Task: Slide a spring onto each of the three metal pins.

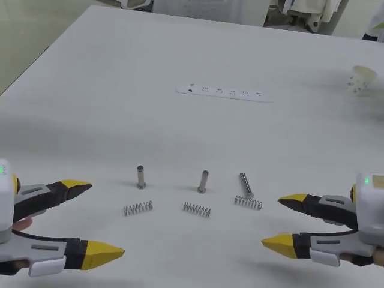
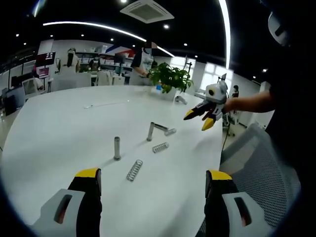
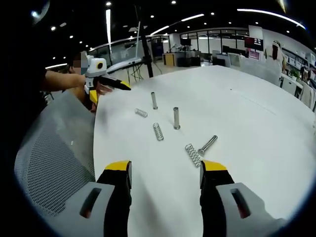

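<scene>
While both my claws hover low over the near part of the smooth white surface (image 1: 72,120), each is spread wide and holds nothing. The left claw (image 1: 107,219) and the right claw (image 1: 271,221) have black jaws that end in pointed yellow tips, and neither touches any part.

Just beyond the tips, three small coils of thin wire lie flat in a row, all loose on the surface: the left spring (image 1: 138,208), the middle spring (image 1: 197,209) and the right spring (image 1: 248,203). Behind each one is a short round pin of dull grey metal. The left pin (image 1: 140,177) and the middle pin (image 1: 203,181) stand upright on slightly wider bases. The right pin (image 1: 245,185) lies on its side, with one end just beside the right spring; I cannot tell whether they touch.

Farther off lies a long, flat white power strip (image 1: 223,92). At the far right sits a crumpled pale cup (image 1: 362,79).
</scene>
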